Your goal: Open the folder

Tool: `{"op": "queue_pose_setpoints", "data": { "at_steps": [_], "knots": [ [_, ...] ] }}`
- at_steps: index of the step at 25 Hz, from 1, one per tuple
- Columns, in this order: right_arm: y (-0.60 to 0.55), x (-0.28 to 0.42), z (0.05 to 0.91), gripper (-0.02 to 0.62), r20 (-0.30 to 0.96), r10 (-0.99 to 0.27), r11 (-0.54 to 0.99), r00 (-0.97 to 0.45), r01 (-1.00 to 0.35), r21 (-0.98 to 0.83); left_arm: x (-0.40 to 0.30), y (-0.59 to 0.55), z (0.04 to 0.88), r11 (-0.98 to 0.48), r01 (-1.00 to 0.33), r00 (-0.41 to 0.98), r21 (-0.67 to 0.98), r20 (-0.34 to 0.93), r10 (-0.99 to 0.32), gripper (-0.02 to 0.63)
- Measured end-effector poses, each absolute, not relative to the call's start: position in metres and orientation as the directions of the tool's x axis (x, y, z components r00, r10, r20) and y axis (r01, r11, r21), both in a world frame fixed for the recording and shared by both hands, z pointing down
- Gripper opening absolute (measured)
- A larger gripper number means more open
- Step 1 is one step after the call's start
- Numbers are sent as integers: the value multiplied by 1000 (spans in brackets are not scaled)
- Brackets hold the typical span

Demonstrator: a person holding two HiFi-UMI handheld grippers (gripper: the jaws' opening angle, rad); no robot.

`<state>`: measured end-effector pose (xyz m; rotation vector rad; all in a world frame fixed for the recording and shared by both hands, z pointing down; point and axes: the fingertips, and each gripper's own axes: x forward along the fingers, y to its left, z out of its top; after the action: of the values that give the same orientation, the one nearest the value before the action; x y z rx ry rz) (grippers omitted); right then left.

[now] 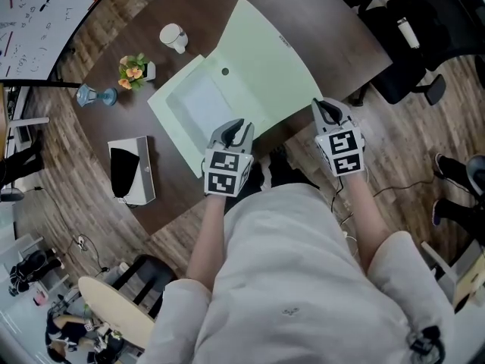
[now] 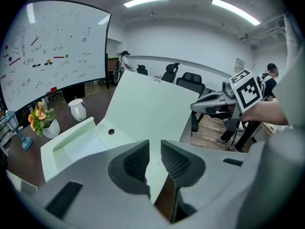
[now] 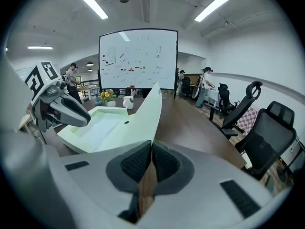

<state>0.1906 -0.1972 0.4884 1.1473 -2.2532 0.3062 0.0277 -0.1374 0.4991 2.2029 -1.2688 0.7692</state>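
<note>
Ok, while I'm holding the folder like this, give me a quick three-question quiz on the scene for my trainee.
1. True or false: the folder's cover lies flat on the table.
2. Which tongs are shut on the cover's edge, left or right?
3. What stands on the table between the white mug and the blue ornament?

Key
1. False: the cover stands raised off the folder's lower leaf.
2. The right tongs. The left tongs are open over the lower leaf.
3. The small flower pot.
</note>
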Motion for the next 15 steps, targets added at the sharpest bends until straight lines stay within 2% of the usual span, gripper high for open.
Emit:
{"op": "queue_pose_setpoints", "data": {
  "at_steps": [15],
  "knots": [
    [-227, 218, 537, 23, 674, -662, 542, -328, -830, 129, 51, -150, 495, -481, -865, 442, 146, 675, -591, 77]
  ]
}}
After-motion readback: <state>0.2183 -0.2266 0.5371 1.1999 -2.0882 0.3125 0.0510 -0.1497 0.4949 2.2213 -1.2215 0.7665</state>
